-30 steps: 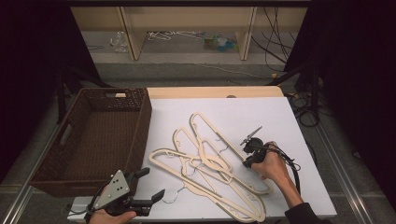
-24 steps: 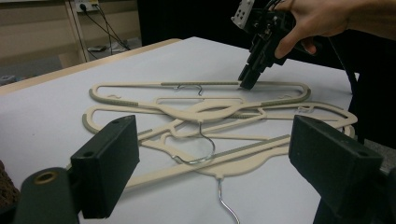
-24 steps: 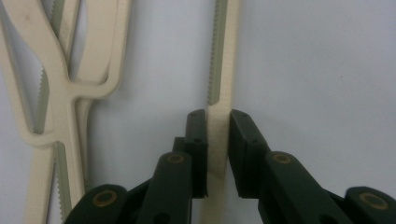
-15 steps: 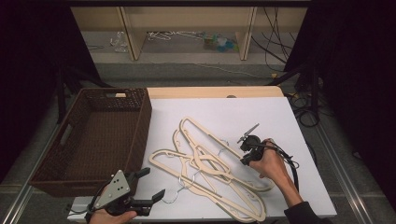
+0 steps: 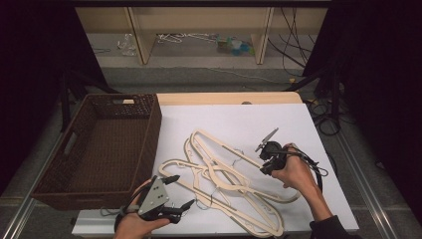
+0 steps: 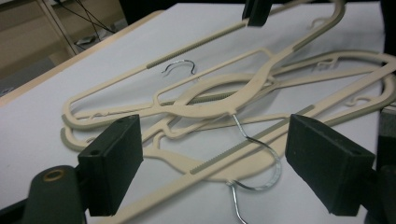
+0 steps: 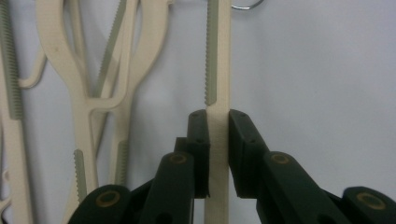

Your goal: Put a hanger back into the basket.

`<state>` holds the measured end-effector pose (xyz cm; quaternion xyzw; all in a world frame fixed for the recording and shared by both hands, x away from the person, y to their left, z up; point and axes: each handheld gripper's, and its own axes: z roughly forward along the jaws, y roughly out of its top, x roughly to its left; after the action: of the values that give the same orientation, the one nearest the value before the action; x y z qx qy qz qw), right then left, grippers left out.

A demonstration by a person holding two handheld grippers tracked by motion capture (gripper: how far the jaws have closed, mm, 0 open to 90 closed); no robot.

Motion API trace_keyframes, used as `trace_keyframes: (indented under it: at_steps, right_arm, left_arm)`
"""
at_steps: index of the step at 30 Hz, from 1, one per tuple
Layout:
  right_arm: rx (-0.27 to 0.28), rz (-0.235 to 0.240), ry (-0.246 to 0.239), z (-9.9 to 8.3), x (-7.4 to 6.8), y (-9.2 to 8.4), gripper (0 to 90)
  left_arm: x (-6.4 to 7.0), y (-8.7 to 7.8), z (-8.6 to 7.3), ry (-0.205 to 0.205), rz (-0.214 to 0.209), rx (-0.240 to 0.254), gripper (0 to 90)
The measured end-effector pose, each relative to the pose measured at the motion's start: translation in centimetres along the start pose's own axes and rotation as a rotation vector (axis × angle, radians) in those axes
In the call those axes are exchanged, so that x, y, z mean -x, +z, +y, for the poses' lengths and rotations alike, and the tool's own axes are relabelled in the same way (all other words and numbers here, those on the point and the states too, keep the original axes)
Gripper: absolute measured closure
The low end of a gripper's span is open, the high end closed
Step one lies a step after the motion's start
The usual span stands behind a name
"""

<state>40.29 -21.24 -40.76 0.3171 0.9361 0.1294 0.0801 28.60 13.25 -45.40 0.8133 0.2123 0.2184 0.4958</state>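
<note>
Right gripper (image 7: 218, 154) had just clamped the cream plastic hanger (image 7: 218, 70) and lifted it; left gripper (image 6: 212, 158), jaws wide and empty, slid toward the pile.

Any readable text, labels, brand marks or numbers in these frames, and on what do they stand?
No readable text in any view.
Hangers: plain cream plastic, no print or brand.
Basket: woven, no label.
White table: unmarked.
Right gripper, shut on one hanger bar: bare black pads.
Left gripper, open: no markings on its pads.
Shelf items in the background: too small and blurred to read.
</note>
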Motion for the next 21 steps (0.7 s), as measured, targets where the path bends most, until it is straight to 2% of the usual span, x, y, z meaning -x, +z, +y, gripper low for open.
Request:
trace_keyframes:
  at_steps: [1, 2, 3, 4, 5, 6, 7, 10, 11, 13, 14, 15, 17, 18, 21]
  right_arm:
    - [-0.005, 0.010, -0.007, 0.1, -0.2, -0.4, 80.1]
    - [-0.003, 0.016, -0.018, 0.1, -0.2, -0.5, 80.2]
    - [-0.004, 0.021, -0.016, 0.1, -0.3, -0.5, 80.1]
    - [-0.008, 0.023, -0.015, 0.1, -0.3, -0.6, 80.2]
    - [-0.010, 0.024, -0.016, 0.1, -0.3, -0.6, 80.1]
    - [-0.014, 0.026, -0.016, 0.1, -0.3, -0.7, 80.2]
    - [-0.012, 0.022, -0.026, 0.1, -0.3, -0.8, 80.2]
    - [-0.001, 0.029, -0.026, 0.2, -0.3, -1.2, 80.2]
    - [0.003, 0.028, -0.028, 0.2, -0.4, -1.4, 80.1]
    - [0.002, 0.032, -0.025, 0.3, -0.4, -1.6, 80.2]
    - [0.015, 0.034, -0.032, 0.3, -0.5, -2.1, 80.2]
    - [0.015, 0.034, -0.032, 0.3, -0.5, -2.1, 80.2]
    - [0.018, 0.031, -0.034, 0.3, -0.5, -2.4, 80.3]
    - [0.024, 0.036, -0.038, 0.3, -0.5, -2.6, 80.3]
    - [0.021, 0.033, -0.041, 0.3, -0.4, -2.6, 80.3]
  left_arm:
    - [-0.1, 0.7, 0.0, 0.010, -0.001, -0.019, 19.1]
    - [-0.3, 2.3, 0.0, 0.047, -0.017, -0.067, 19.1]
    - [-0.3, 3.0, -0.1, 0.073, -0.009, -0.092, 19.5]
    - [-0.3, 3.0, -0.1, 0.073, -0.009, -0.092, 20.1]
    - [-0.5, 4.4, -0.3, 0.102, -0.010, -0.135, 20.2]
    - [-0.5, 4.9, -0.4, 0.116, -0.010, -0.150, 20.2]
    - [-0.6, 5.3, -0.3, 0.147, -0.007, -0.170, 20.6]
    - [-0.6, 6.4, -0.2, 0.171, 0.003, -0.197, 21.0]
    - [-0.7, 6.7, 0.0, 0.197, 0.006, -0.210, 21.0]
    - [-0.6, 7.1, 0.1, 0.198, 0.006, -0.199, 22.0]
    - [-0.4, 7.8, 0.4, 0.235, 0.008, -0.209, 22.7]
    - [-0.4, 7.8, 0.4, 0.235, 0.008, -0.209, 22.7]
    - [-0.3, 8.3, 0.6, 0.268, 0.012, -0.216, 22.6]
    - [-0.2, 8.5, 0.6, 0.272, -0.004, -0.225, 22.4]
    - [-0.1, 9.1, 0.7, 0.281, -0.009, -0.233, 22.0]
